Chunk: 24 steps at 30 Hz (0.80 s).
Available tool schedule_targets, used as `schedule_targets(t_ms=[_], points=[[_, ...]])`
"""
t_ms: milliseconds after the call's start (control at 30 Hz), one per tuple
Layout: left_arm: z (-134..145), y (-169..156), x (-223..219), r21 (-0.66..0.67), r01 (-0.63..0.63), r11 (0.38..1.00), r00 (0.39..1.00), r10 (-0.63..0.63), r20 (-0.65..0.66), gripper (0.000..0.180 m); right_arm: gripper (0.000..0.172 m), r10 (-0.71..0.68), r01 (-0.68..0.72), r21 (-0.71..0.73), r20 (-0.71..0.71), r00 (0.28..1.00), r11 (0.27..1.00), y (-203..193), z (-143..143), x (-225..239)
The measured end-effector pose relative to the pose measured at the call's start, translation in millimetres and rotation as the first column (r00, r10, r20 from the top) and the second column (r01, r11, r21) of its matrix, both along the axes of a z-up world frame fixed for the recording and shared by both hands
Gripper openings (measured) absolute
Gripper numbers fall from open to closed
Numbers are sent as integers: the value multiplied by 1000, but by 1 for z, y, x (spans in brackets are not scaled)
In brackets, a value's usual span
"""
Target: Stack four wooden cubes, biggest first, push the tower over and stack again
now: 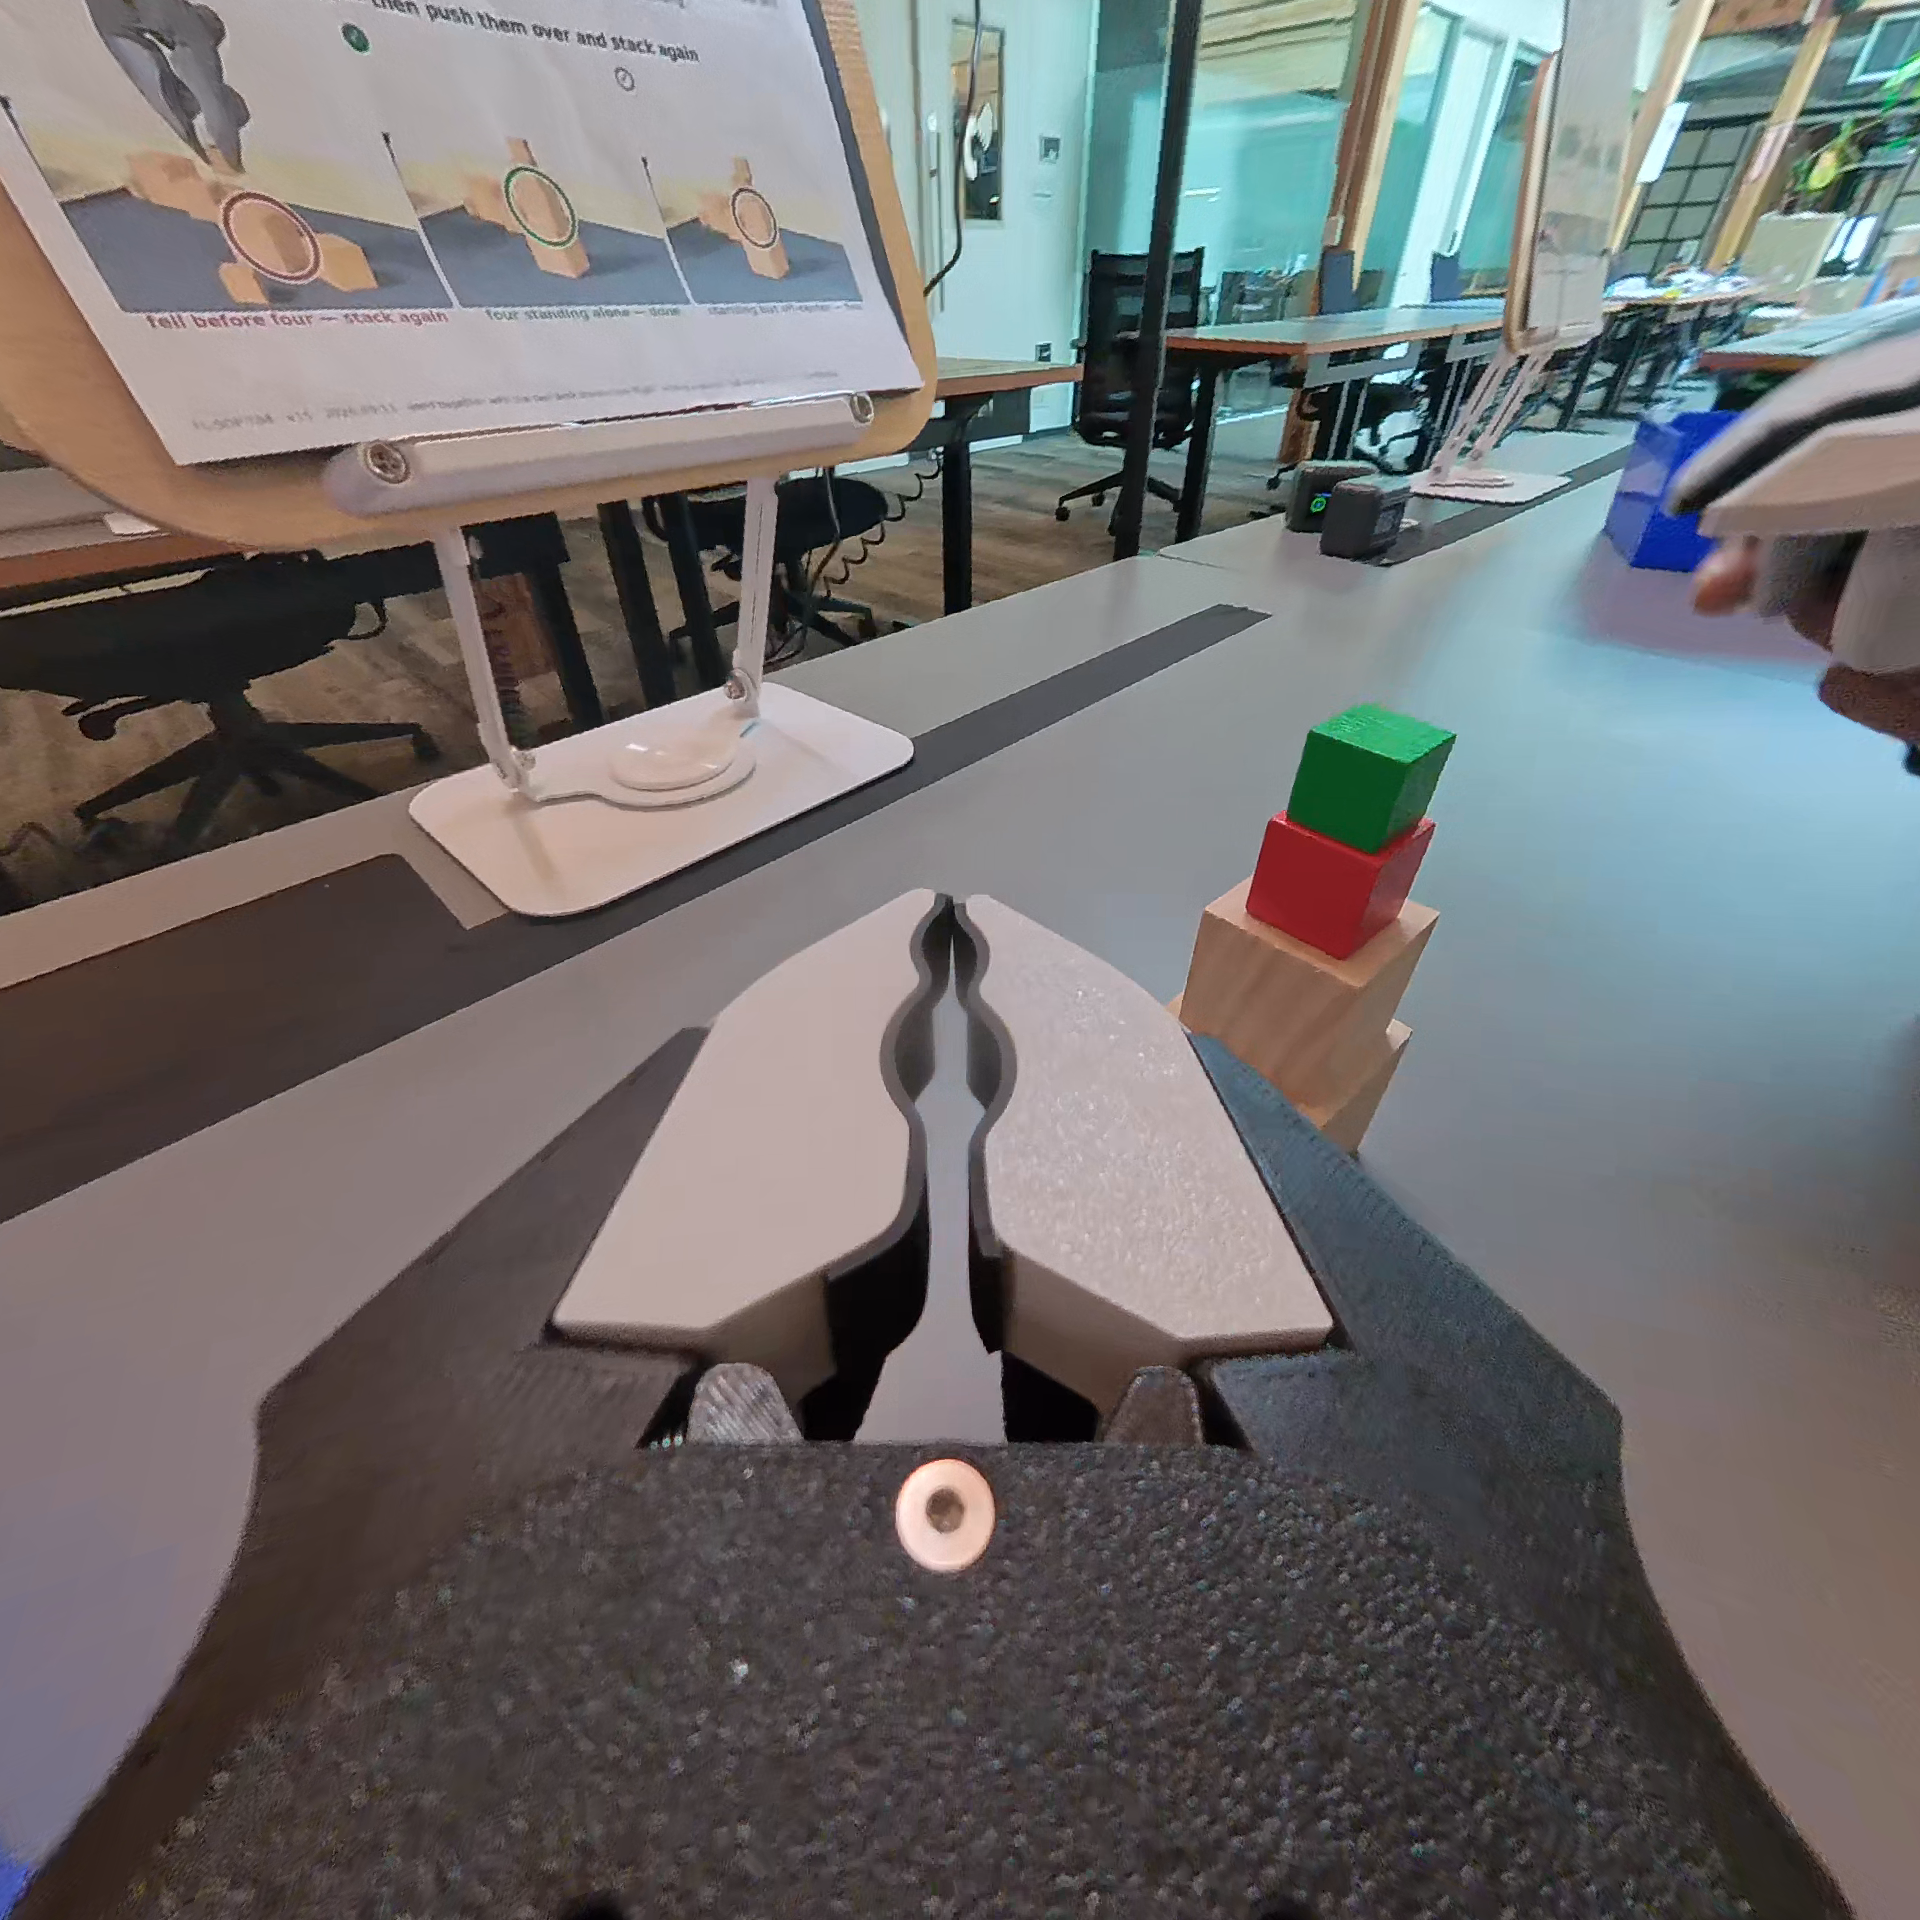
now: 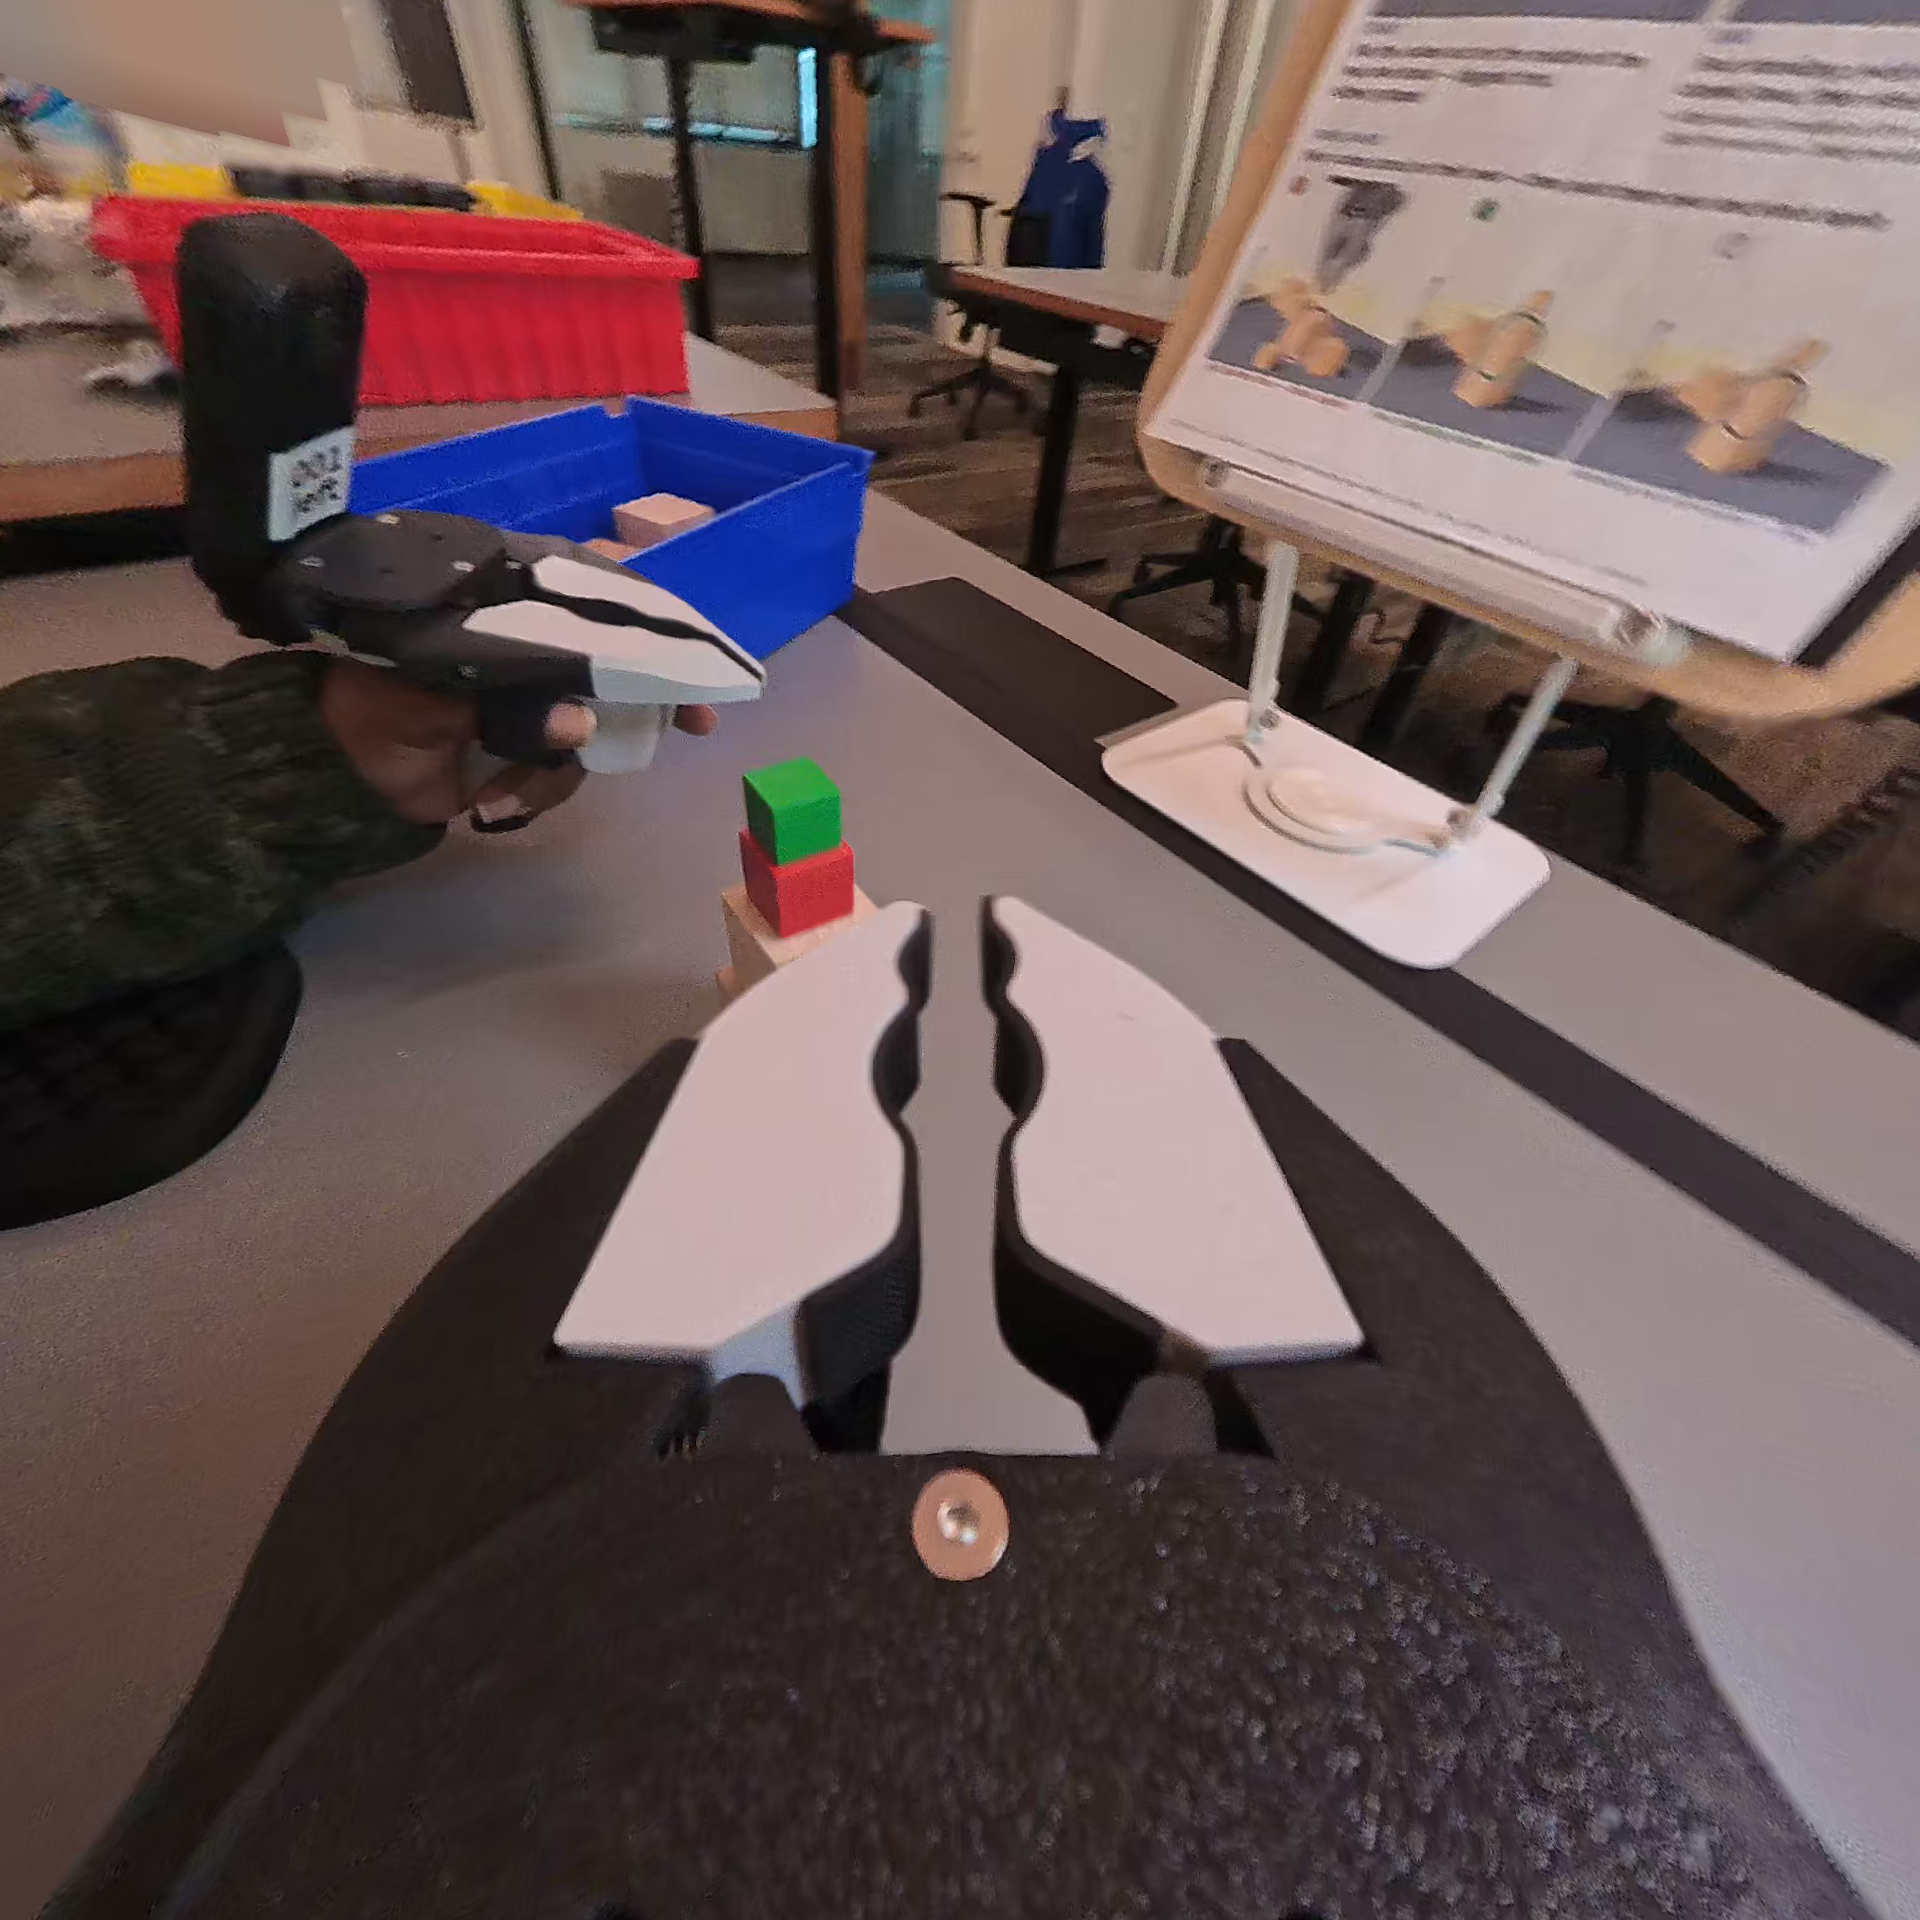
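At frame centre, a green cube (image 2: 792,808) sits on a red cube (image 2: 798,883) over pale wooden blocks (image 1: 1304,997). The table (image 1: 1558,1143) is grey with a black strip (image 1: 1039,717). Upper left stand a blue bin (image 2: 748,520) and a red bin (image 2: 436,301).

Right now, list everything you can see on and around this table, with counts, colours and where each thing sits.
green cube: one, top of the stack
red cube: one, under the green
wooden blocks: at least two, pale, stack's base
table: one, grey, with black strips
document stand: one, white base, holding a printed sheet
blue bin: one, holding wooden blocks
red bin: one, behind it
left tool: shut, empty, left of the stack
right tool: slightly open, empty
hand: one, green sleeve
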<state>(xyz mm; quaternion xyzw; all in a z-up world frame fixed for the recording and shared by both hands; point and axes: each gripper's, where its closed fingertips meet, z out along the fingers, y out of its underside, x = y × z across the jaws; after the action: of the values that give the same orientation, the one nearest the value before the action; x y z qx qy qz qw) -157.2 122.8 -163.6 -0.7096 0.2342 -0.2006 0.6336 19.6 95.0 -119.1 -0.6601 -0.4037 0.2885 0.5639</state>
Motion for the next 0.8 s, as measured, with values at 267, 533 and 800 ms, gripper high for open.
schedule_targets(t_ms=[267,533,800], points=[[-25,0,-10,-136,-303,943,934,266,-238,0,0,-227,225,-27,-113,967,974,17,-18,57],[-58,1,54,-106,-275,956,845,187,-502,0,0,-347,330,-107,-306,887,938,32,-1,112],[-45,6,177,80,-2,997,789,51,-612,0,2,-376,365,-93,-306,875,926,34,-1,120]])
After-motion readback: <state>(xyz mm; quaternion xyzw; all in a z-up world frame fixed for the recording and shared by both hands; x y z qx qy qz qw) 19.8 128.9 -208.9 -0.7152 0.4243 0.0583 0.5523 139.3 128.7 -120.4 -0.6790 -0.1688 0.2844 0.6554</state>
